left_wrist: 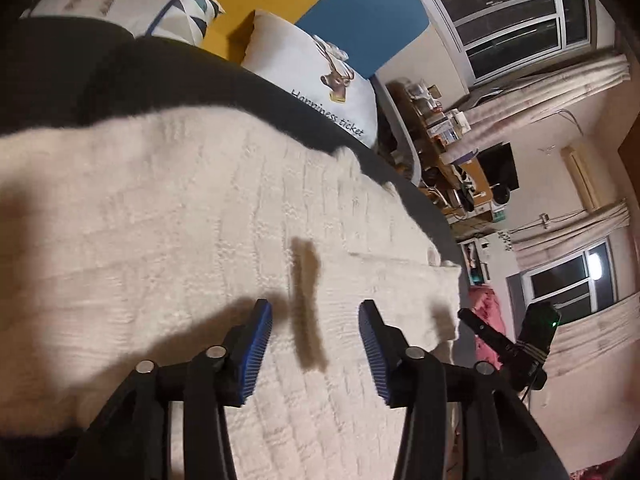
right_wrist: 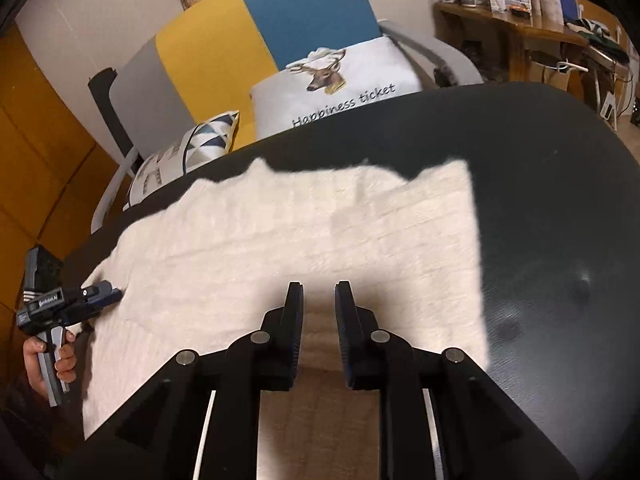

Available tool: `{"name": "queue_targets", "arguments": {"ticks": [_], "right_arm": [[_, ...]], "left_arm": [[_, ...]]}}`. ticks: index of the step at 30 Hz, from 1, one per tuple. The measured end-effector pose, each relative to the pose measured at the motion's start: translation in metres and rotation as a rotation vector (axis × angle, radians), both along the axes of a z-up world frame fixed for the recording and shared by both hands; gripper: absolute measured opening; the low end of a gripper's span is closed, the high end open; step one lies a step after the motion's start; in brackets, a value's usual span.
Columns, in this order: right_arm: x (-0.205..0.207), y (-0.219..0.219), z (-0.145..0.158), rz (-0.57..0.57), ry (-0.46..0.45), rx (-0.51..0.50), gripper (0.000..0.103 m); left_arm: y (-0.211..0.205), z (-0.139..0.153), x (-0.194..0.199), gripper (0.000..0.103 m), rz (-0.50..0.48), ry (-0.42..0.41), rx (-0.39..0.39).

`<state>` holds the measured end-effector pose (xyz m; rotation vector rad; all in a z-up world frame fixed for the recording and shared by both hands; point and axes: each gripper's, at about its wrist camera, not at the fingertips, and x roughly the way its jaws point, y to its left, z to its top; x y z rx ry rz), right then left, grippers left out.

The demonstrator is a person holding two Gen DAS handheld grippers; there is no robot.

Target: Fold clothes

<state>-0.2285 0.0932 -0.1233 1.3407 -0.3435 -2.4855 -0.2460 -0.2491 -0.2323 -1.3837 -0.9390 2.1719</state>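
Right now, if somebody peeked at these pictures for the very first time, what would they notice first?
First comes the fluffy cream knitted garment, spread flat across the round black table, filling the middle of both views. Next, the white cushion with a deer picture leans on the yellow and blue chair back behind the table. Both grippers, the left gripper and right gripper, hover open over the garment, holding nothing.

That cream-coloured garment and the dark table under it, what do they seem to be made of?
Cream garment: looks like soft knitted wool or fleece, matte, with ribbed rows and fuzzy edges. Dark table: smooth hard top, perhaps painted wood or laminate, with a faint sheen.
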Motion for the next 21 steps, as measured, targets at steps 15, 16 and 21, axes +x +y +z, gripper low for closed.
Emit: {"name": "queue_targets", "arguments": {"ticks": [15, 16, 21], "right_arm": [[-0.002, 0.021, 0.003, -0.062, 0.006, 0.006, 0.018], [-0.002, 0.023, 0.005, -0.062, 0.014, 0.017, 0.018], [-0.014, 0.033, 0.014, -0.069, 0.051, 0.100, 0.018]], "left_arm": [[0.047, 0.035, -0.001, 0.004, -0.103, 0.179, -0.170], [0.047, 0.040, 0.003, 0.004, -0.096, 0.202, -0.168], [0.031, 0.067, 0.028, 0.004, -0.032, 0.288, -0.185]]}}
